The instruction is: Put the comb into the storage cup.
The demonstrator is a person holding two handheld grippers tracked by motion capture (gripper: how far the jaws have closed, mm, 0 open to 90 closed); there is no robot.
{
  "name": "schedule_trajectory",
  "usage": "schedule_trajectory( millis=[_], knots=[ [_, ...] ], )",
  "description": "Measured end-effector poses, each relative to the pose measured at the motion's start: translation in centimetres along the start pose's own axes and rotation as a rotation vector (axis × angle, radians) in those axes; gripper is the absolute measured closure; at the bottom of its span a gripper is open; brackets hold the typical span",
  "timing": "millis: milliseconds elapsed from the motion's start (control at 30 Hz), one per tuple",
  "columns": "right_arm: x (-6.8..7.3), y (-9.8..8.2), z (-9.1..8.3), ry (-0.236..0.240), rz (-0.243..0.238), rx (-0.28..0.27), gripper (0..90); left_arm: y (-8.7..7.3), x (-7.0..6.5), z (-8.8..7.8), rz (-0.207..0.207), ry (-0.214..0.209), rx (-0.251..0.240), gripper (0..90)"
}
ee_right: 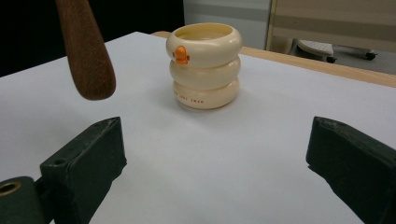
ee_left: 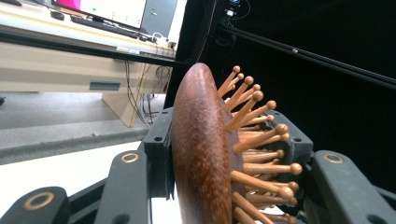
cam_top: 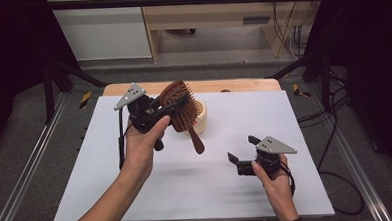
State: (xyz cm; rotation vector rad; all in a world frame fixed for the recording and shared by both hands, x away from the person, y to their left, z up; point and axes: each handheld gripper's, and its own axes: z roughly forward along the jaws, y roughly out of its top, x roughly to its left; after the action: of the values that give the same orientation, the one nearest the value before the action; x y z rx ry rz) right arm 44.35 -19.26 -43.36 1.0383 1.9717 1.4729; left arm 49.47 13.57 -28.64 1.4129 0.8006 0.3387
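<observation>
The left gripper [cam_top: 176,107] clamps the wooden hairbrush [cam_top: 180,110] by its head, handle hanging down toward the cream holder [ee_right: 204,65]. The right gripper [cam_top: 241,152] waits with jaws apart and empty above the desk [cam_top: 284,111].

A table [cam_top: 197,190] carries a cup [ee_right: 204,65] at its far middle. Above and just in front of the cup, a hairbrush [cam_top: 180,107] hangs off the table between the jaws of the left gripper [cam_top: 176,107], handle slanting down toward the near side. The right gripper [cam_top: 242,153] sits well apart, to the near right, low over the table, pointing toward the cup.
</observation>
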Motion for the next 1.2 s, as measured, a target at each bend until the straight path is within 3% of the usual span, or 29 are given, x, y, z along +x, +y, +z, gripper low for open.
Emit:
schedule_trajectory(
  millis=[533, 767, 1000, 1200],
  knots=[
    [-0.4, -0.3, 0.1, 0.003, 0.012, 0.008, 5.2, 3.1, 1.1, 3.0, 0.041, 0.053, -0.050, 50.5],
    [-0.5, -0.3, 0.2, 0.008, 0.008, 0.013, 5.2, 4.3, 1.6, 4.3, 0.013, 0.060, -0.101, 50.5],
    [-0.4, -0.3, 0.1, 0.010, 0.013, -0.002, 4.8, 4.9, 2.4, 5.3, 0.065, 0.111, -0.114, 50.4],
    [-0.4, -0.3, 0.2, 0.007, 0.003, 0.000, 4.6, 5.2, 3.6, 5.6, 0.031, 0.157, -0.135, 50.5]
  ],
)
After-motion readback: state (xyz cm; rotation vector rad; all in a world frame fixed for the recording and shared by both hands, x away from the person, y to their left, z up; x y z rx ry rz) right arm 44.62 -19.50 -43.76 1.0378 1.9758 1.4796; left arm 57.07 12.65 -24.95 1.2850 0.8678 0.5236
